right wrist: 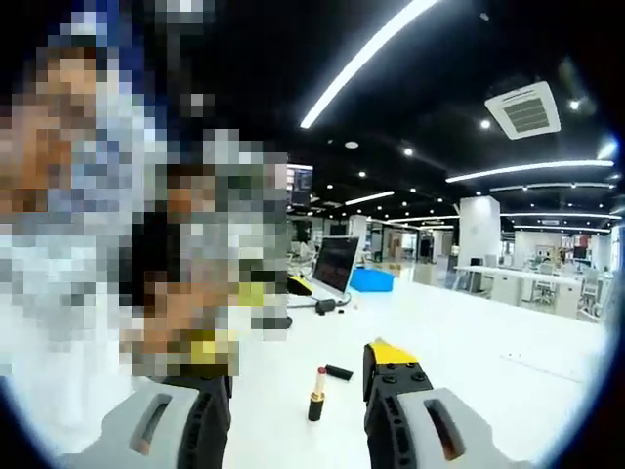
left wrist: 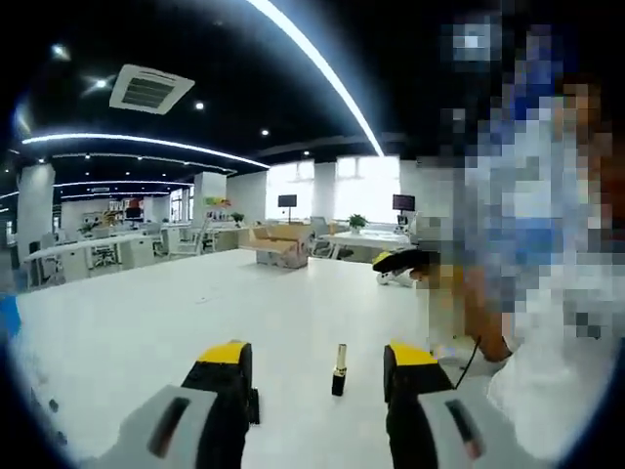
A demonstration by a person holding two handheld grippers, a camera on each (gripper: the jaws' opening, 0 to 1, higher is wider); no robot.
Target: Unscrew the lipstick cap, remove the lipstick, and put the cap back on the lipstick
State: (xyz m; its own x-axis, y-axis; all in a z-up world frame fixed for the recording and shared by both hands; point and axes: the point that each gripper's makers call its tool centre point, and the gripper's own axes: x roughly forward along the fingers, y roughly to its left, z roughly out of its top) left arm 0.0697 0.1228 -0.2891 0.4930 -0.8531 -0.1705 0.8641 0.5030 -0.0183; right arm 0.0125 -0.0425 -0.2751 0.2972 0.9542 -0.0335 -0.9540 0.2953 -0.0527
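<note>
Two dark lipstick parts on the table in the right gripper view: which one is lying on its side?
The small black cap, farther from the right claw, lies flat. The lipstick stands upright, gold-banded with its red tip exposed, between the jaws.

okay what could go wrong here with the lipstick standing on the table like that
The uncapped lipstick stands upright on a narrow base on the white table, between the open right gripper jaws; a nudge from either jaw could tip it. The cap lies on its side a little way off and may roll when grasped. The left gripper frames the lipstick from the opposite side, so the two could collide.
</note>
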